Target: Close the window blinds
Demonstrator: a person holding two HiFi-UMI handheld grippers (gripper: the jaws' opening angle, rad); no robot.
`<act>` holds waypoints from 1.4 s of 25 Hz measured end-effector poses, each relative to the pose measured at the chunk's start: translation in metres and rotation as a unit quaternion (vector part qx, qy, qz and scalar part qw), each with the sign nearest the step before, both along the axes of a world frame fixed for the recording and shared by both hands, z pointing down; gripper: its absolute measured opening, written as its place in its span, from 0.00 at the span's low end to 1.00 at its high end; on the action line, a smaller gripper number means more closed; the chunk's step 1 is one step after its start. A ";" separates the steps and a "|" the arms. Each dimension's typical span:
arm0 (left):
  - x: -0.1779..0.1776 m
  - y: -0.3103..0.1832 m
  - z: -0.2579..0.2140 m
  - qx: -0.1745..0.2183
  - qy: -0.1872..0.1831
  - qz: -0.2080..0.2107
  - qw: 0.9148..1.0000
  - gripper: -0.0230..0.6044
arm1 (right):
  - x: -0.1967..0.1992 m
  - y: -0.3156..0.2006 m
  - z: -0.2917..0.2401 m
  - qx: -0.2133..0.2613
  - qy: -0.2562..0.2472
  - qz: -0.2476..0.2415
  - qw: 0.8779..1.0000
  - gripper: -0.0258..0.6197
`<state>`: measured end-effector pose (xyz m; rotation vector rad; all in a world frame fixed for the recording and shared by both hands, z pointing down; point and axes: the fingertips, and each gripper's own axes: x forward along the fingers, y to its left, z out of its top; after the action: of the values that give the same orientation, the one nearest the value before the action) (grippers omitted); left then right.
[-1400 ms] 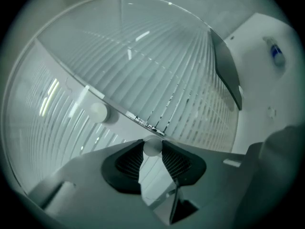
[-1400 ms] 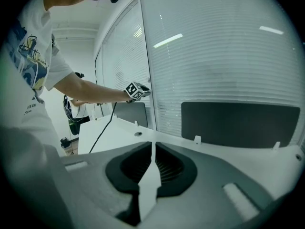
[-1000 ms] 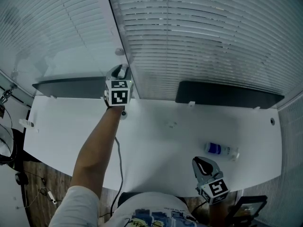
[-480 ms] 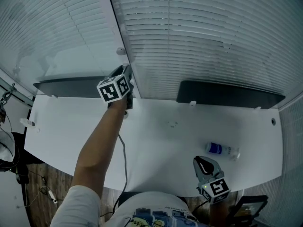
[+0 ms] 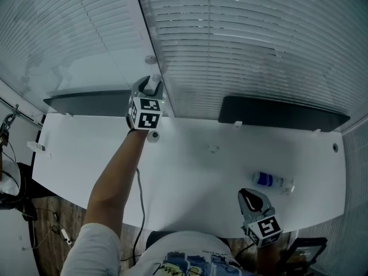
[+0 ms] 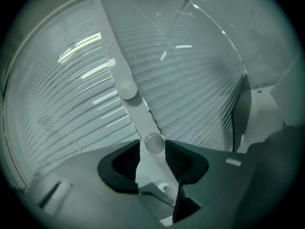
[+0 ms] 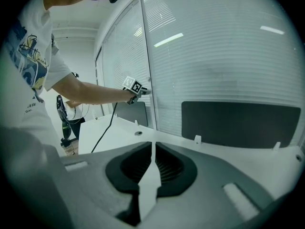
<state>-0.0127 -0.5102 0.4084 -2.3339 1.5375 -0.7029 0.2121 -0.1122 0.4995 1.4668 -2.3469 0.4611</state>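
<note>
Two-handed: pinches smooth round blind knob (image 6: 153, 140) above matte white desk (image 5: 195, 171) between ribbed jaws of left gripper (image 6: 152, 146); holds right gripper (image 7: 152, 149) closed, empty, over desk's near edge.

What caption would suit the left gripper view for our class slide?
Left gripper clamps the round knob on the frame between two slatted blinds.

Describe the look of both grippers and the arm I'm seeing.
Left gripper and right gripper: grey bodies, dark ribbed jaws, each with a white cube of black square markers. A dark cable trails from the left one. Short white sleeve.
</note>
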 end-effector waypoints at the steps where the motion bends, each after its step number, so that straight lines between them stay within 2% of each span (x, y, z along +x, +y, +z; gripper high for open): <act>1: 0.000 0.001 0.001 0.013 -0.037 0.008 0.999 0.31 | -0.001 0.000 0.000 0.000 0.000 0.000 1.000 0.06; 3: 0.003 0.003 0.002 0.041 -0.114 0.026 0.992 0.31 | -0.002 -0.001 0.000 -0.001 -0.001 -0.001 1.000 0.06; 5: 0.008 0.004 0.003 0.073 -0.189 0.045 0.978 0.31 | -0.002 -0.001 0.000 -0.001 0.000 -0.001 1.000 0.06; 7: 0.011 0.003 0.005 0.098 -0.258 0.058 0.959 0.31 | -0.002 -0.001 -0.001 -0.001 0.000 -0.001 1.000 0.06; 10: 0.014 -0.001 0.011 0.122 -0.351 0.073 0.926 0.31 | -0.002 -0.001 0.000 -0.001 0.001 -0.001 1.000 0.06; 12: 0.015 -0.002 0.015 0.132 -0.387 0.080 0.909 0.30 | -0.002 0.000 0.000 -0.002 0.001 0.000 1.000 0.06; 13: 0.015 -0.002 0.015 0.135 -0.396 0.082 0.904 0.28 | -0.002 -0.001 0.000 -0.002 0.001 0.000 1.000 0.06; 15: 0.015 -0.002 0.015 0.137 -0.401 0.081 0.902 0.25 | -0.001 -0.001 0.001 -0.002 0.001 0.000 1.000 0.06; 16: 0.016 -0.003 0.014 0.137 -0.395 0.080 0.905 0.22 | 0.000 -0.001 0.001 -0.002 0.002 0.001 1.000 0.06; 18: 0.016 -0.002 0.012 0.129 -0.367 0.075 0.918 0.23 | 0.001 0.000 0.002 -0.004 0.001 0.002 1.000 0.06; 20: 0.013 -0.003 0.010 0.112 -0.308 0.061 0.943 0.24 | 0.000 -0.001 0.002 -0.002 0.001 -0.001 1.000 0.06; 22: 0.011 -0.004 0.007 0.081 -0.217 0.042 0.972 0.24 | -0.002 -0.003 0.000 0.001 0.003 -0.004 1.000 0.06; 23: 0.010 -0.004 0.006 0.063 -0.166 0.031 0.984 0.24 | -0.003 -0.003 -0.001 0.001 0.004 -0.004 1.000 0.06; 25: 0.007 -0.005 0.004 0.026 -0.063 0.009 0.998 0.23 | -0.004 -0.004 -0.002 -0.001 0.004 -0.005 1.000 0.06; 27: 0.004 -0.006 0.003 -0.006 0.031 -0.010 0.999 0.23 | -0.005 -0.004 -0.002 -0.003 0.006 -0.007 1.000 0.06; 29: 0.001 -0.007 0.001 -0.033 0.112 -0.027 0.993 0.23 | -0.005 -0.004 -0.001 -0.004 0.007 -0.008 1.000 0.06; 32: -0.001 -0.005 0.000 -0.065 0.211 -0.046 0.974 0.23 | -0.004 -0.004 -0.001 -0.003 0.008 -0.008 1.000 0.06; 35: -0.001 -0.006 0.001 -0.086 0.282 -0.058 0.954 0.23 | -0.002 -0.002 0.000 -0.005 0.008 -0.005 1.000 0.06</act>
<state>-0.0132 -0.5160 0.4090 -2.7535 1.9158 -0.1921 0.2099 -0.1143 0.4994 1.4474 -2.3345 0.4561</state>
